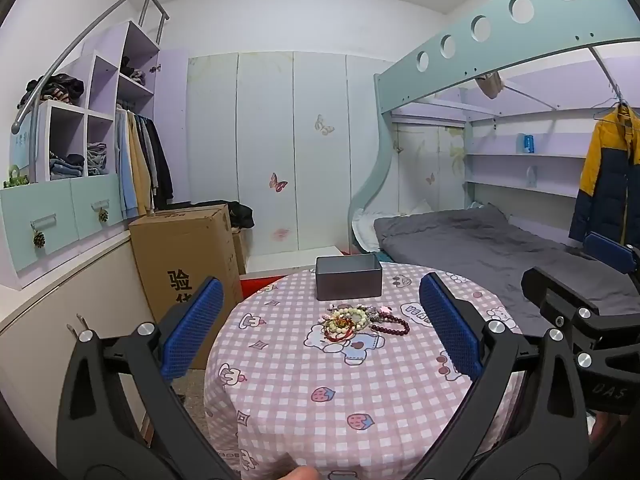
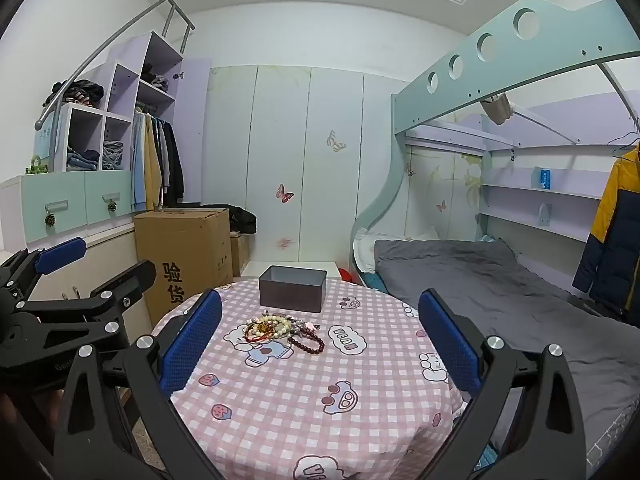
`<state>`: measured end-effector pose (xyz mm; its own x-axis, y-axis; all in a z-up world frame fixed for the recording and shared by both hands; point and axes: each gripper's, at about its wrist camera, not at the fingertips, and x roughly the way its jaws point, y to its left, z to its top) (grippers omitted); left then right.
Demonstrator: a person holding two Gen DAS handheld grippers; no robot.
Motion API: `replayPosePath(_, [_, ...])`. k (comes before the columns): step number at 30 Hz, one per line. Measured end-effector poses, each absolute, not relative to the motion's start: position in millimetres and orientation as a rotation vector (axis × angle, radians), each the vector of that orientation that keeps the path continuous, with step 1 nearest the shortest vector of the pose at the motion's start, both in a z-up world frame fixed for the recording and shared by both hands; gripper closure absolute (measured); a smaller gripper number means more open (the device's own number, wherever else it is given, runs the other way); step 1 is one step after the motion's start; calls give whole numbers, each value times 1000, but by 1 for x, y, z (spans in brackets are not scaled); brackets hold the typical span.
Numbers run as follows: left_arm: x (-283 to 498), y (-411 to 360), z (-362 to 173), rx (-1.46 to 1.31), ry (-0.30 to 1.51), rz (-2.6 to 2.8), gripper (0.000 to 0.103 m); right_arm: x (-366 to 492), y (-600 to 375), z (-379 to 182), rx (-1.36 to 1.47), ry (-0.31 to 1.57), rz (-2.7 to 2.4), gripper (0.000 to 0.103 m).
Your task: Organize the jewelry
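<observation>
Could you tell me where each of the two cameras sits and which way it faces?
Left wrist: on the left gripper, looking forward over the round table at the jewelry pile and grey box; its open jaws frame the view, with the right gripper at right.
Right wrist: on the right gripper, facing likewise; its jaws open, the left gripper at left.
Shared: table, pile, box, bed, cardboard carton.
</observation>
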<state>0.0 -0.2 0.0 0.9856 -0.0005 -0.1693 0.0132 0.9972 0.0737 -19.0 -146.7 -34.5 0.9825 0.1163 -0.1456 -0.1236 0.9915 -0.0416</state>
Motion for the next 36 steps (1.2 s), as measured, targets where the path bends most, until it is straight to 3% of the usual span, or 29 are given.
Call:
replayPosePath(22, [26,3,-15,90,252,-1,7,-2,-144,-45,-43,169,121,8])
replayPosePath(36, [115,15,-57,48,541,-111,7,64,-159,-71,-26,291,106,8])
